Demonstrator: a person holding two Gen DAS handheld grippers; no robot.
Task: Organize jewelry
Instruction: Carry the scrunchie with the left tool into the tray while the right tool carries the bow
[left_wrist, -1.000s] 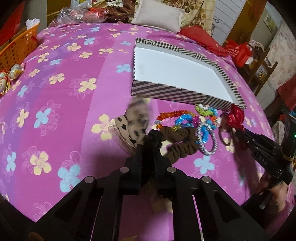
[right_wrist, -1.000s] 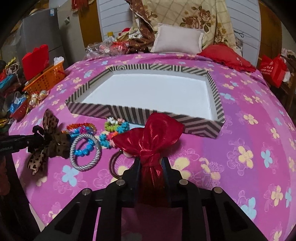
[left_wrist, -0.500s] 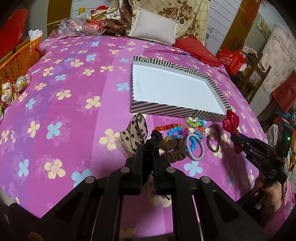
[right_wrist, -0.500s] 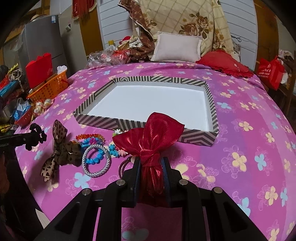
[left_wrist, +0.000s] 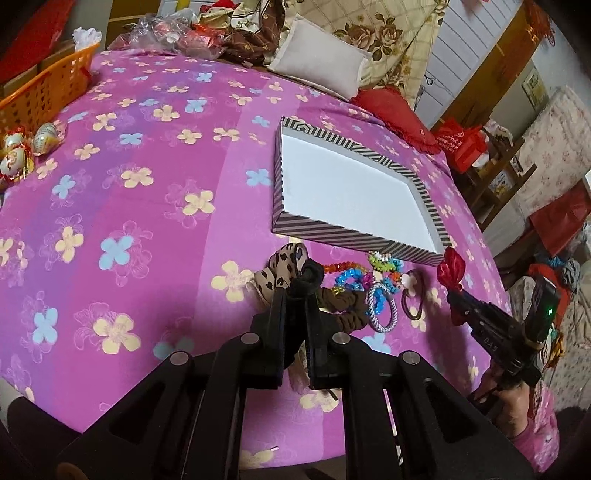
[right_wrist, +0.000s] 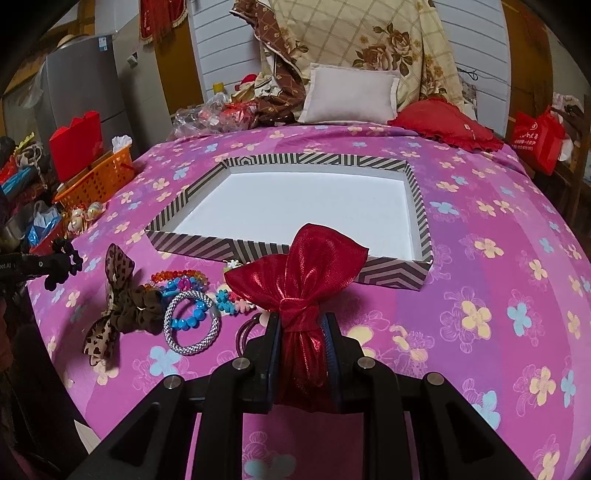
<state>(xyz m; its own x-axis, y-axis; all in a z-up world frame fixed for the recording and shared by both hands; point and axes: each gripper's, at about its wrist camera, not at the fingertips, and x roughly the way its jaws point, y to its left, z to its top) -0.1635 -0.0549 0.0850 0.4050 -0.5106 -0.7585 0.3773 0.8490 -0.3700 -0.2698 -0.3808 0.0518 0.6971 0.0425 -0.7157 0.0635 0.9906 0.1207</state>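
Both tongs are loaded, so you are mid-carry with two pieces at once: your right tongs (right_wrist: 301, 325) are clamped on the knot of the red bow (right_wrist: 299, 273), its shiny loops fanned out above the jaws, and your left tongs (left_wrist: 297, 295) are squeezed fully together on a black scrunchie (left_wrist: 308, 277) that sticks out past the tips. The striped box (right_wrist: 192, 245) sits on the bed (left_wrist: 129, 206) straight ahead of the red bow, its white floor bare, so nothing has gone in yet by the look of it. The rest of the pile lies on the bedspread just in front of the box's near wall: a leopard-print bow (right_wrist: 110, 291), a brown scrunchie (right_wrist: 142, 314), a silver bangle (right_wrist: 192, 326), bead bracelets (right_wrist: 181, 282) and a dark hair tie (left_wrist: 413, 301). Your next move, as I judge it, is to carry each piece forward over the near wall and let go only once it hangs above the white floor; the red bow has the shorter path. Both tongs point forward and downward at the bedspread, clear of it, the left ones over the pile's left end and the right ones beside its right end.
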